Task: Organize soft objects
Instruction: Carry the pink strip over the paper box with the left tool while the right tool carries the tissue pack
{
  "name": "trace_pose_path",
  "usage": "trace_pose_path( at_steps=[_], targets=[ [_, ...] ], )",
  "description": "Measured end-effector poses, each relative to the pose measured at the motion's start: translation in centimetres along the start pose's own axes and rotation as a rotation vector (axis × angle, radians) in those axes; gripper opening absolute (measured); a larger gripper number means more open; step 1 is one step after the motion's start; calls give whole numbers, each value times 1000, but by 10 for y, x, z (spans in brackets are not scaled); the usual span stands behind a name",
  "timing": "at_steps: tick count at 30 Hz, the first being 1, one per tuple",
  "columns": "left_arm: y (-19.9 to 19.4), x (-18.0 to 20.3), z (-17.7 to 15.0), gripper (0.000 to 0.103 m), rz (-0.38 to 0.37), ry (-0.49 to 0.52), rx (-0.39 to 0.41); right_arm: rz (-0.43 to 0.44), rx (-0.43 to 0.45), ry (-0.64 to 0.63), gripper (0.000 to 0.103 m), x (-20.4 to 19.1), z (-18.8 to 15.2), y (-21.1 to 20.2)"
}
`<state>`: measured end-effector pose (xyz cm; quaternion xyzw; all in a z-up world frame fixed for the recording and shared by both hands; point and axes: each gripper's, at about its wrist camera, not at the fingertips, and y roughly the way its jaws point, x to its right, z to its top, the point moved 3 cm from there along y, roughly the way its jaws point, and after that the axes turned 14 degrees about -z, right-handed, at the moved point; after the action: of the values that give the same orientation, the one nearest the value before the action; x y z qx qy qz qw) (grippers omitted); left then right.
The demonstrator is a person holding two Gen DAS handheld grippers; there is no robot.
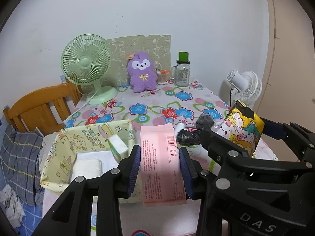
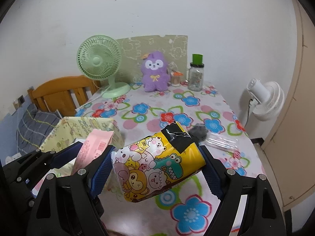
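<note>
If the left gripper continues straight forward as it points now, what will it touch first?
Probably the black bundle lying on the table, just past the pink pack that the left gripper holds. Depth is unclear; lifted a little, it may pass above and meet nothing until the purple plush.

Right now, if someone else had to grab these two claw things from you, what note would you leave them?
Left gripper: shut on the pink pack, held beside the yellow box.
Right gripper: shut on the cartoon pack, above the table.
Done: white folded items already lie in the box.
Left: put both packs in; a grey bundle and a clear packet remain on the table.
</note>
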<state>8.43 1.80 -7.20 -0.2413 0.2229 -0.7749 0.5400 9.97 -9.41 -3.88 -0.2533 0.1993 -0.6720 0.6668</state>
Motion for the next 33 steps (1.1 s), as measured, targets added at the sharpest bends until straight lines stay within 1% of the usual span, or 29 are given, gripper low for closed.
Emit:
trace_pose_path(
  at_steps=[7, 11, 23, 29, 33],
  targets=[
    [0, -23, 3, 40, 16, -14, -5, 25, 18, -28, 84, -32, 11, 3],
    [-1, -39, 3, 40, 25, -22, -7, 53, 12, -43, 84, -49, 14, 9],
    [7, -85, -2, 40, 51, -55, -12, 92, -6, -72, 85, -95, 18, 25],
    [14, -106, -2, 40, 58, -79, -38, 121, -9, -78, 85, -111, 20, 37],
    [18, -112, -2, 40, 71, -69, -39, 135, -27, -75, 85, -118, 22, 47]
  ],
)
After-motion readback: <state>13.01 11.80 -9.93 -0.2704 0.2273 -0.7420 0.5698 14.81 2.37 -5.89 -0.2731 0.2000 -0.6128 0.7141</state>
